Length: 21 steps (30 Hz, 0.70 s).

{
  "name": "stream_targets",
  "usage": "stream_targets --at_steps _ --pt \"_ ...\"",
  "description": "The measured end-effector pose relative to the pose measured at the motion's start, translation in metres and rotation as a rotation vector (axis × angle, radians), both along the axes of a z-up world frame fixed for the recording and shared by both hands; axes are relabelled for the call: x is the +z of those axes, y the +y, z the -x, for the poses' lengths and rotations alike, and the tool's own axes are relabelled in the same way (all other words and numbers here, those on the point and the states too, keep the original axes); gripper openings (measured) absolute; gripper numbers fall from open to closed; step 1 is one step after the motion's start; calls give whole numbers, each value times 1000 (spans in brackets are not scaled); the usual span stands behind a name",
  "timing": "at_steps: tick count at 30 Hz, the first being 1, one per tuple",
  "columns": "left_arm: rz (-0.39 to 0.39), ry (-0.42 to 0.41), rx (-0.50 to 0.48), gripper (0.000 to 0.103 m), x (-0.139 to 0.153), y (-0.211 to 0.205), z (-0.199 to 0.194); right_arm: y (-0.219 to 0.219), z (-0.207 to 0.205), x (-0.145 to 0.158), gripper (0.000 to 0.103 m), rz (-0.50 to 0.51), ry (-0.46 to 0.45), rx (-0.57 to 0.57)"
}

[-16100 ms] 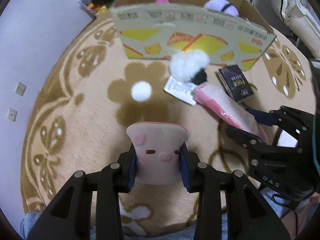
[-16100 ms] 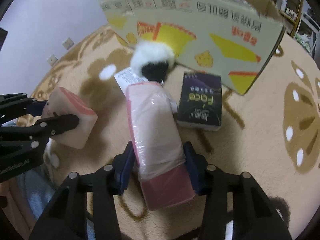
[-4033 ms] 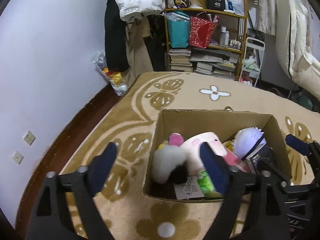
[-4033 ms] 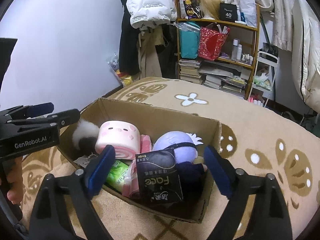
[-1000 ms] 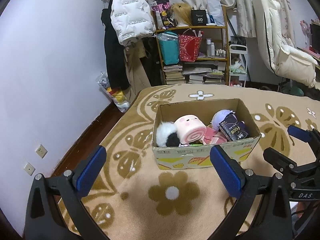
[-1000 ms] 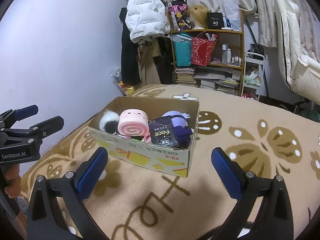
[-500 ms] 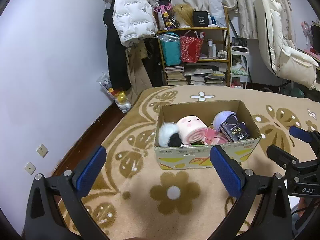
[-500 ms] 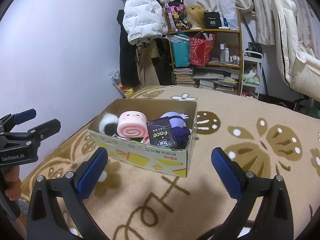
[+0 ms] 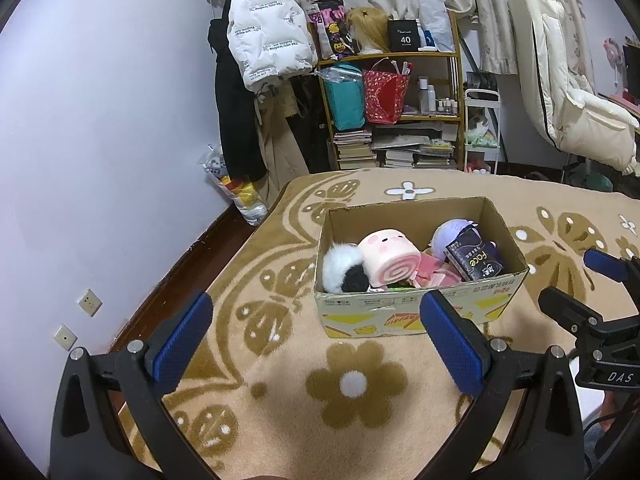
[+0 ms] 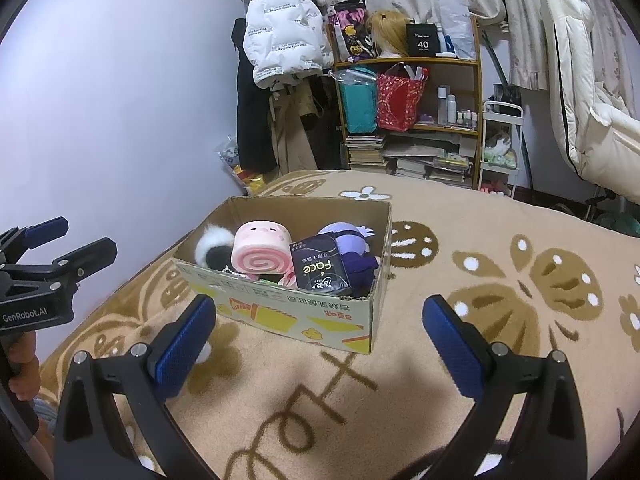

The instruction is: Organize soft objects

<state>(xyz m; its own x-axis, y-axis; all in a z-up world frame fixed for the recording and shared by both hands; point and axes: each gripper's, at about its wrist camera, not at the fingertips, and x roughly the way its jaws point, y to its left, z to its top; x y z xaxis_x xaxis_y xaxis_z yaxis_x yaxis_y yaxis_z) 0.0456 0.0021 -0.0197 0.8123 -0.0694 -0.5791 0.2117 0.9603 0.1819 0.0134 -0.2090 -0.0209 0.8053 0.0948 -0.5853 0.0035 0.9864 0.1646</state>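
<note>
Toys (image 9: 394,258) sit packed in the box (image 9: 416,312) on the rug (image 9: 280,384), and we hold our left gripper (image 9: 316,340) and right gripper (image 10: 316,340) wide apart, holding nothing.

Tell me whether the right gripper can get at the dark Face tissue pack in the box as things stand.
Probably yes. The right gripper is open and empty, the cardboard box has no lid, and the Face tissue pack stands on top at the near wall, uncovered.

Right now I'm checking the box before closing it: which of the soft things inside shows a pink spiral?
The pink roll plush in the cardboard box, between the black-and-white fluffy toy and the dark tissue pack. Only it has a swirl end.
</note>
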Motion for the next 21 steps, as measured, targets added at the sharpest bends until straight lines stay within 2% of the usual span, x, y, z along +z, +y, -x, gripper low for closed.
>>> stream_targets --at_steps 21 --pt "-4 1 14 102 -2 3 -1 -1 1 -1 103 -2 5 0"
